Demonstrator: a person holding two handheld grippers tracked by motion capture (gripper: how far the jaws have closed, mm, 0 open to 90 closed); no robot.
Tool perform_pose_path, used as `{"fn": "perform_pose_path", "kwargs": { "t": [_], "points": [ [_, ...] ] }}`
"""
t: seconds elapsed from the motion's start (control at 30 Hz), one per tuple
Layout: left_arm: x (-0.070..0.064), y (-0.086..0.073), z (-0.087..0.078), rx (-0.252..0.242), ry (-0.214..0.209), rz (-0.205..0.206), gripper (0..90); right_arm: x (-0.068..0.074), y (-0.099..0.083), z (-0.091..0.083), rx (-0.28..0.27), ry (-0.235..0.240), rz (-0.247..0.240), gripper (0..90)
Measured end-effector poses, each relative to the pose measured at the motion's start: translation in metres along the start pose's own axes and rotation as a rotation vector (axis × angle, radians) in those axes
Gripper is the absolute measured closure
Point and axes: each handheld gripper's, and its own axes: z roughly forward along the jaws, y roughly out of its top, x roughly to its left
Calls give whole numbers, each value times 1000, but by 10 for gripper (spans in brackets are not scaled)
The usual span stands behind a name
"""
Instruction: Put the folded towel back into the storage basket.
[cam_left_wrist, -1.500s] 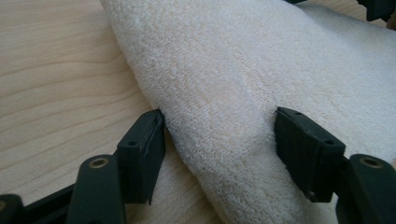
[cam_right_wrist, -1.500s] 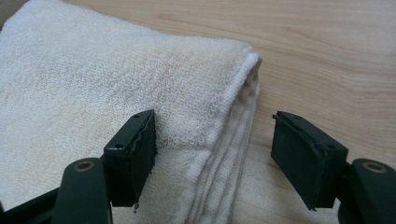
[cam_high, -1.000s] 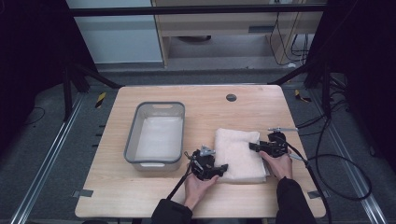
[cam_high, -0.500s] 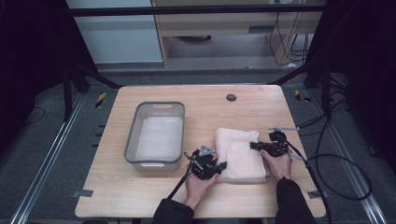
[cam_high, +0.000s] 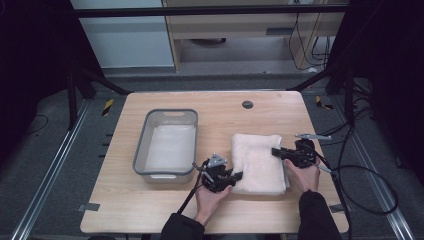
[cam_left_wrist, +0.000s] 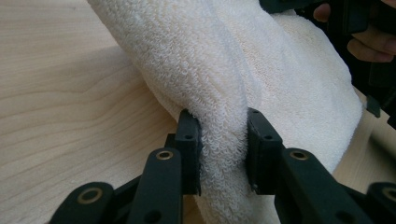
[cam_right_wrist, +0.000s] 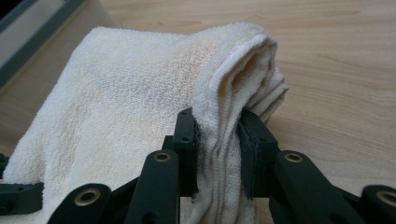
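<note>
You've got the folded towel lying on the desk just right of the grey bin, and both grippers are already biting it. The left gripper has its fingers clenched on a bunched ridge at the towel's edge nearest the bin, and the right gripper is clamped over the stacked layers on the side away from the bin. It's thick terry, so expect it to be soft and floppy, light, and not slippery at all (the pile grips nicely). The catch, I'd guess, is that the middle will sag and the layers may slide apart, so take hold through the whole stack, near the corners, not just the top fold.
</note>
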Motion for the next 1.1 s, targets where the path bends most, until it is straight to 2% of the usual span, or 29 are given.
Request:
{"fn": "perform_pose_path", "kwargs": {
  "t": [0.23,0.4,0.87,1.1],
  "points": [
    [-8,11,-12,-31,-18,34,696,9,8,-19,-59,16,-24,712],
    [-14,18,-21,-48,-15,53,696,14,12,-26,-87,19,-40,711],
    [-17,40,-46,-87,-21,101,697,33,26,-44,-167,34,-66,709],
    [-16,50,-65,-109,-2,138,696,49,37,-47,-205,49,-81,709]
  ]
}}
